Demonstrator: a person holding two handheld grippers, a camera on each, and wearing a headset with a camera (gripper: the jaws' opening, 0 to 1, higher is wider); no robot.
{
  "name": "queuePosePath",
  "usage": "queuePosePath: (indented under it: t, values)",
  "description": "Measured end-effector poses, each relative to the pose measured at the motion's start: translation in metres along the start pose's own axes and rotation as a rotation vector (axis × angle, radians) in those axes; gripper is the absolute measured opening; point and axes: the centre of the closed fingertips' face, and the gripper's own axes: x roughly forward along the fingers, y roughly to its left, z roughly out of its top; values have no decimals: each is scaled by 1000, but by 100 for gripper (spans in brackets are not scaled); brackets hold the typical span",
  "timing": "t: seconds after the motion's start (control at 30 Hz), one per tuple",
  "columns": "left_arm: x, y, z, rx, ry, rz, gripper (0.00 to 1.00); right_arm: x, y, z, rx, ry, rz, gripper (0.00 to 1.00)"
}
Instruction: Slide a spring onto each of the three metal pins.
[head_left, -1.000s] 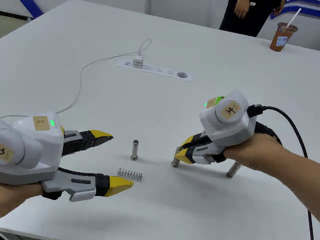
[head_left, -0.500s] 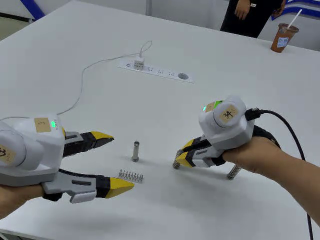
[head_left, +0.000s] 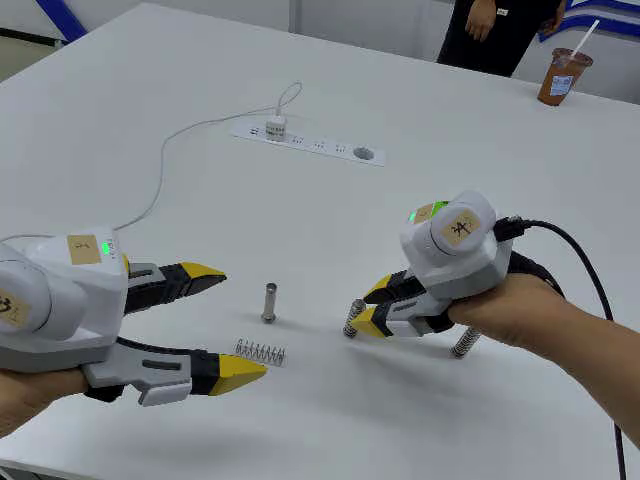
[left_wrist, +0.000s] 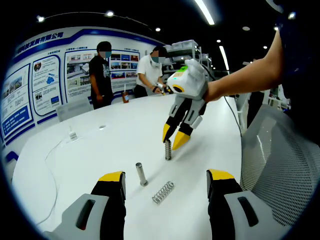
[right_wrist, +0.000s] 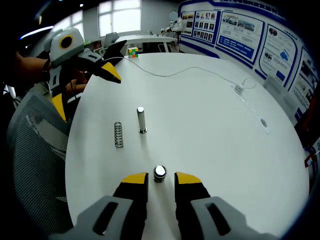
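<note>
Left gripper (head_left: 237, 320): held low at the near left edge of the desk (head_left: 200, 190), level and pointing right, fingers spread wide and holding nothing. Loose spring (head_left: 260, 351): lying flat on the desk just ahead of the lower left fingertip. Bare pin (head_left: 269, 301): upright just beyond the loose spring, clear of both grippers. Sprung pin (head_left: 351, 318): upright at the middle of the desk with a spring around its shaft. Right gripper (head_left: 369, 306): angled down and leftward from a hand on the right, fingers narrowly parted with a tip on each side of the sprung pin's top; a small gap shows on both sides in the right gripper view. Second sprung pin (head_left: 463, 341): partly behind the right hand, tilted, spring on it. Power strip (head_left: 308, 141): far centre, with a cable. Against the pictures a second and half a second ago: both grippers, the pins and the loose spring are in much the same places.
</note>
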Motion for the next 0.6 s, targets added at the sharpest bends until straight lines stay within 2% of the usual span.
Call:
queuePosePath:
  t: [0.37,0.6]
  values:
    - [-1,1,0,4,1,2,67,-12,6,24,-40,-43,-11,23]
    - [-2,0,-1,6,4,4,67,-13,21,46,-90,-67,9,23]
